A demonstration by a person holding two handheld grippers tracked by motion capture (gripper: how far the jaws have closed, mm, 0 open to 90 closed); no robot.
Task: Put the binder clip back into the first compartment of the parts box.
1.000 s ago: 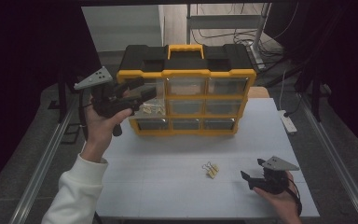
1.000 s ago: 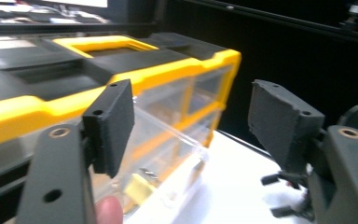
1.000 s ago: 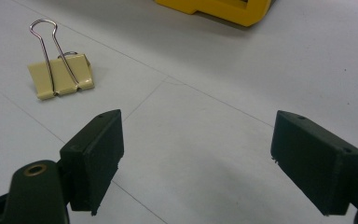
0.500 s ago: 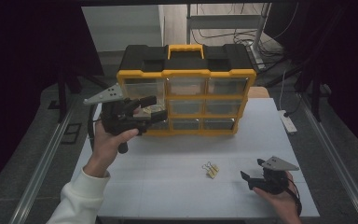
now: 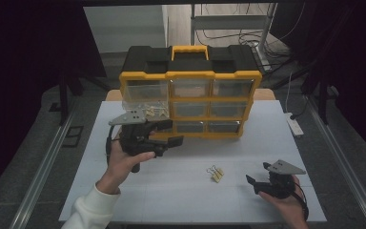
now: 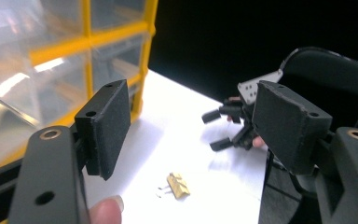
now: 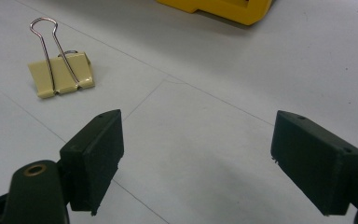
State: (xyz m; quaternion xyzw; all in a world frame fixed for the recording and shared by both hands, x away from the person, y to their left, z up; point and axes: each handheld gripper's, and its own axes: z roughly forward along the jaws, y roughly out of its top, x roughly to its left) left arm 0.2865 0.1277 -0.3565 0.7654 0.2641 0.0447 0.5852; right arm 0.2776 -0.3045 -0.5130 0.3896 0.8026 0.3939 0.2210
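Yellow-framed and black-topped, the drawer cabinet [image 5: 190, 90] stood at the far side of the white table [image 5: 171, 191], its upper-left clear drawer [image 5: 145, 98] pulled out, with pale clips visible inside. Your left gripper [image 5: 171, 135] hovered just in front of the cabinet's lower left, jaws spread wide and holding nothing. Your right gripper [image 5: 253, 183] rested low at the table's near right, jaws likewise wide apart and empty. Between the two, on bare tabletop, lay one cream binder clip [image 5: 215, 173], wire handles up, apart from both grippers; in the right gripper view it sat ahead of the jaws, toward the left one.
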